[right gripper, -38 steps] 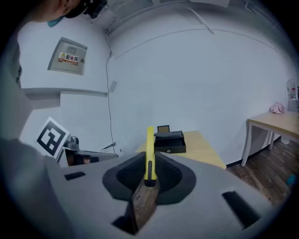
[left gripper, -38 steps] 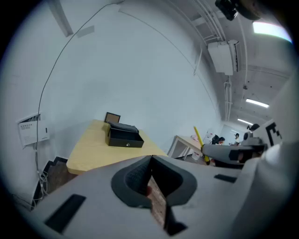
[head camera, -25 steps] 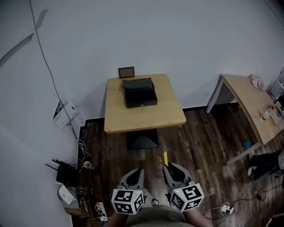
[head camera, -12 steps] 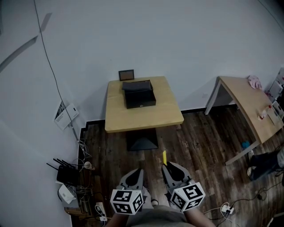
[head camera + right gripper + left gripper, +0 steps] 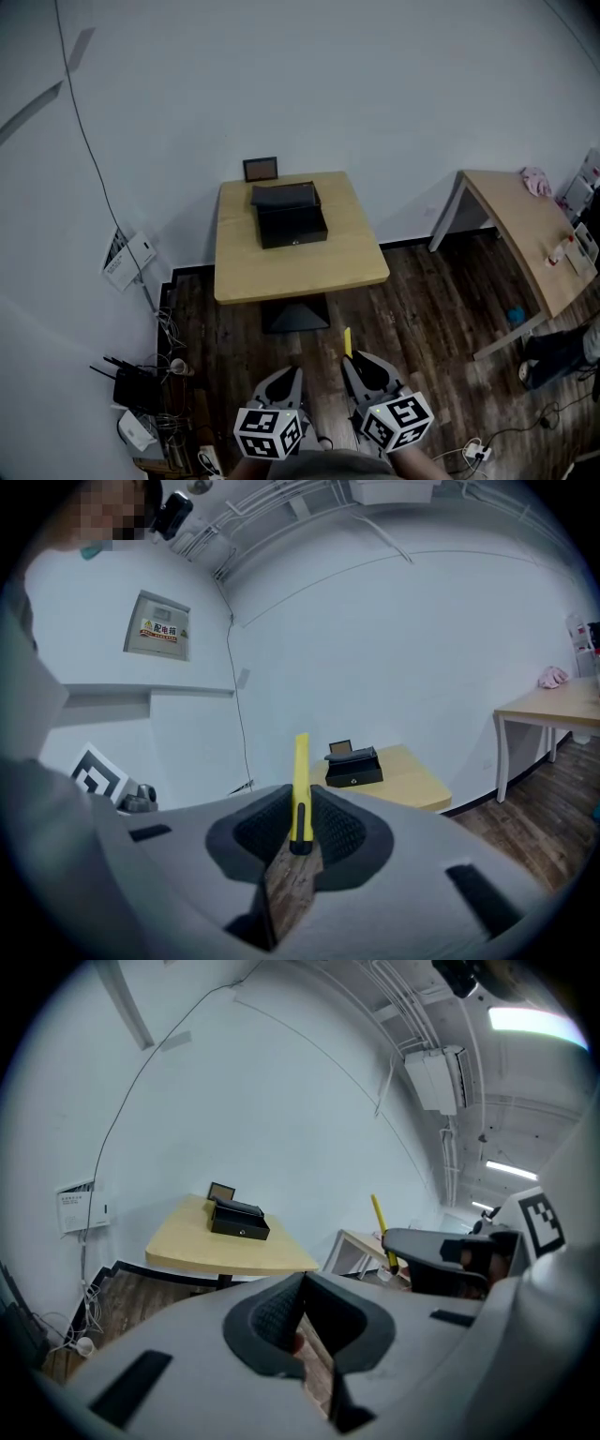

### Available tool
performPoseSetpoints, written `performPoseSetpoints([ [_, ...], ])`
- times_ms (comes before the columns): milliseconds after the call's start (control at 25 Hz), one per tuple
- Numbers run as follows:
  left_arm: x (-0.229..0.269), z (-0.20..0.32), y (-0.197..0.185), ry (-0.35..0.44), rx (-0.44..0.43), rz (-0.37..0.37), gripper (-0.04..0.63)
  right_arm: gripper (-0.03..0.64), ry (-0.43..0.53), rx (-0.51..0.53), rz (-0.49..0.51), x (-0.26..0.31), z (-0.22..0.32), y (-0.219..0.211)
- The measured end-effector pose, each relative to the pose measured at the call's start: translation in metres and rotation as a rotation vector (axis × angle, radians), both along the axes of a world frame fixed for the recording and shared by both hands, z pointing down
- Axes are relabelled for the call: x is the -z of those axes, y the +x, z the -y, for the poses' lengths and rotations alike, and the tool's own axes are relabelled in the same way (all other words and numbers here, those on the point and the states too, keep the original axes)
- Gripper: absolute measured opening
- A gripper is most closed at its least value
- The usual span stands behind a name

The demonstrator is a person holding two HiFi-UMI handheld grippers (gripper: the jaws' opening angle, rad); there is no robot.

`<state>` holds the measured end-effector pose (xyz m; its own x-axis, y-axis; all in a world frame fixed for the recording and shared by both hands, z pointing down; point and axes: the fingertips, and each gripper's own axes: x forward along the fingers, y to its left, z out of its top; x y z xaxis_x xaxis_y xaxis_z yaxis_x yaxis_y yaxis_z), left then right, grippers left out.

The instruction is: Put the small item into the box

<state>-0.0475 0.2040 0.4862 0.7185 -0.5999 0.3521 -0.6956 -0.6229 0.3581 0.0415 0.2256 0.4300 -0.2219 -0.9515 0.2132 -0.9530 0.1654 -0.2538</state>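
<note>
Nearest, at the bottom of the head view, the two grippers are held side by side above the floor. The left gripper (image 5: 292,372) has its jaws pressed together with nothing between them. The right gripper (image 5: 351,360) is clamped on the lower end of a slim yellow item (image 5: 348,339), which stands up straight out of the pads and points ahead toward the table; a black strip shows at its gripped end.

Below them lies a dark wooden plank floor (image 5: 412,319). At its left edge, near the wall, a black router (image 5: 128,384) with antennas sits among tangled cords, and a white power strip (image 5: 474,448) lies at the lower right.

Farther on, a light wooden table (image 5: 309,267) on a black pedestal base stands against the wall. The black box (image 5: 292,221) rests on its far half, well apart from the yellow item, with its lid tipped back. Just behind the box a small dark frame (image 5: 260,169) stands at the table's rear edge.

To the right is a second table (image 5: 521,234) of similar wood, carrying a pink cloth (image 5: 538,180) at its far end.

The pale wall (image 5: 356,84) closes the room; a thin cable (image 5: 86,141) runs down it to a white panel (image 5: 127,260) at the left. Overhead, the left gripper view shows pipes and a lit ceiling lamp (image 5: 534,1024)
</note>
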Motion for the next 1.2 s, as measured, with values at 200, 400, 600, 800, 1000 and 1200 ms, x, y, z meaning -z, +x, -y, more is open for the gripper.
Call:
performPoseSetpoints([
  [200,0.001,0.056,0.009,0.006,-0.014,-0.007,0.003,0.054,0.005,0.003,0.001,-0.001,0.059,0.004],
  [400,0.009,0.116,0.018,0.015,-0.035,-0.007,0.003,0.054,0.017,0.030,-0.002,0.007,0.122,0.004],
  [600,0.019,0.170,0.018,0.013,-0.049,-0.006,0.003,0.052,0.029,0.039,0.005,0.013,0.178,-0.001],
  [800,0.025,0.216,0.012,0.023,-0.058,-0.006,0.003,0.054,0.033,0.034,0.011,0.018,0.226,-0.004],
  [1000,0.019,0.254,0.006,0.015,-0.055,-0.007,0.003,0.053,0.039,0.022,0.013,0.015,0.265,-0.006],
  [1200,0.012,0.281,0.002,0.009,-0.059,0.005,0.003,0.054,0.041,-0.002,0.024,0.013,0.294,-0.001],
])
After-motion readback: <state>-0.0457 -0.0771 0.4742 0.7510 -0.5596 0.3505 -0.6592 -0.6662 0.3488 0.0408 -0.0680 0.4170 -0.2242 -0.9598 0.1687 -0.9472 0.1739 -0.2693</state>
